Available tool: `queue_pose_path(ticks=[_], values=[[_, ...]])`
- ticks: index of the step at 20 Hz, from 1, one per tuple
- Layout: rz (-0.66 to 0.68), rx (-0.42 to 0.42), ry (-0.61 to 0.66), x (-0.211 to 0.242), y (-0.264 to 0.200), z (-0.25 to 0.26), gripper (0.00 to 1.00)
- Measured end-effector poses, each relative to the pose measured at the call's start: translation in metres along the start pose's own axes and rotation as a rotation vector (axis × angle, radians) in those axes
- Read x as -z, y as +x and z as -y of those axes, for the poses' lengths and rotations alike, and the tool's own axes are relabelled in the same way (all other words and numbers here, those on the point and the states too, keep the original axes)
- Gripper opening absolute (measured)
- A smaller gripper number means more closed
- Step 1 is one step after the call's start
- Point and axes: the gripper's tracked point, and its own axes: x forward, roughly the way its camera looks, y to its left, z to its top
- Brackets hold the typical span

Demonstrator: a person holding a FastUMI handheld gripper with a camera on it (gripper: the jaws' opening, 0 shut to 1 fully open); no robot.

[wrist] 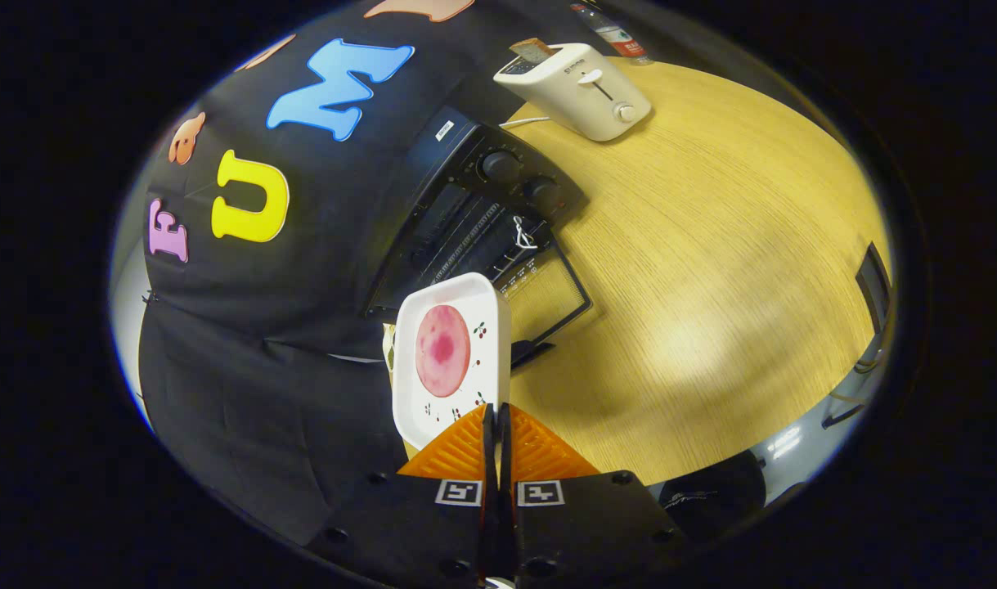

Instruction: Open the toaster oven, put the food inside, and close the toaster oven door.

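Here the gripper (496,417) jaws are pressed together on the near rim of a white tray (451,360) carrying a pink food disc (442,350). Beyond it, the oven (482,221) is seen with its door (547,303) lowered onto the worktop (711,270).

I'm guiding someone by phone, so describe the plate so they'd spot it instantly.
Find the black toaster oven on the wooden table, door open. Just before it, the gripper pinches the rim of a white square plate carrying one round pink slice.
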Motion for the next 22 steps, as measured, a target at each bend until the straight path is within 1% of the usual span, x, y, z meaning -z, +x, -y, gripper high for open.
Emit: queue_pose_path(ticks=[6, 9, 12, 14, 18, 22], values=[[0.028, 0.025, 0.049, -0.028, 0.055, -0.002, 0.02], [0.029, 0.046, 0.057, -0.038, 0.075, 0.002, 0.02], [0.06, 0.025, 0.112, -0.049, 0.09, -0.006, 0.02], [0.106, 0.011, 0.151, -0.058, 0.1, -0.011, 0.02], [0.177, 0.026, 0.193, -0.075, 0.123, -0.013, 0.02], [0.213, 0.001, 0.243, -0.086, 0.146, -0.023, 0.02]])
